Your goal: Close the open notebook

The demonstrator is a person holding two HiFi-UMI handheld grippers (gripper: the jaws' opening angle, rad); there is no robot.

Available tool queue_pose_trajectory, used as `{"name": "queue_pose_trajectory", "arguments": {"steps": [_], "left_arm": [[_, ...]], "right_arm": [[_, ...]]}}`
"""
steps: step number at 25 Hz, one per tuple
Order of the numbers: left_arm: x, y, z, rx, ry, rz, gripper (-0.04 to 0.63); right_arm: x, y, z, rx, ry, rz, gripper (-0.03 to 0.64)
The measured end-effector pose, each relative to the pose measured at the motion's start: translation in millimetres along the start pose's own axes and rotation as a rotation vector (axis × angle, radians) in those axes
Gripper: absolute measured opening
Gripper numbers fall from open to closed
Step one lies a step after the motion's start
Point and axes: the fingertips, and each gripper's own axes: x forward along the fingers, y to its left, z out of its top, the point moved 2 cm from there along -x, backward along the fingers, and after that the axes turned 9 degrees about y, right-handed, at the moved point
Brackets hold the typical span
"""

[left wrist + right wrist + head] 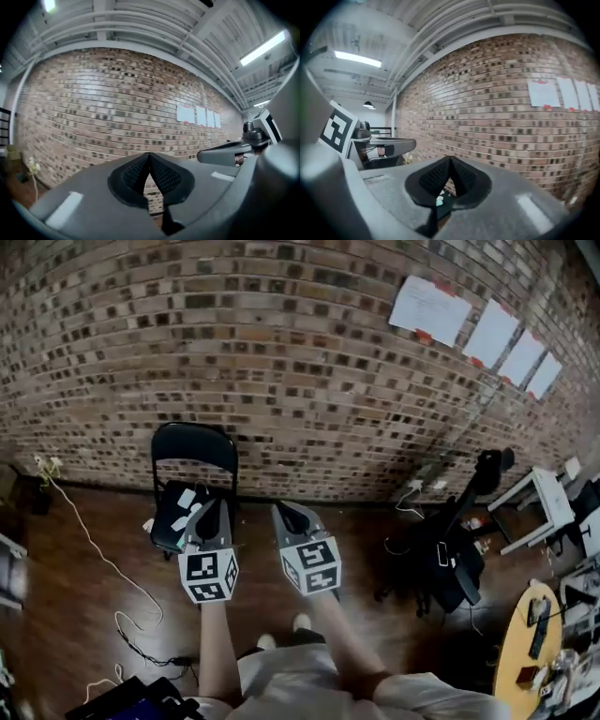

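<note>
Here, left hand-held gripper (215,508), right one (285,511), closed

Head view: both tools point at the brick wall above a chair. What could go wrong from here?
1. No open notebook shows in any view. The left tool and right tool, both shut, face the brick wall, so the loose items on the chair could be mistaken for it.
2. A white cable loops across the floor close to the person: a trip hazard.
</note>
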Motion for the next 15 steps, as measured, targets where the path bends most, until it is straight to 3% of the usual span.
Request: {"name": "queue_pose_trajectory", "arguments": {"steps": [6,15], "left_arm": [[-93,141,-8,-0.113,-0.032,0.394,0.011],[-189,250,-3,-0.171,-0.067,0.823,0.011]], "right_arm": [[82,150,30,-0.15,0.015,0.394,-0.012],[146,303,74,-0.241,-0.032,0.813,-0.012]]}}
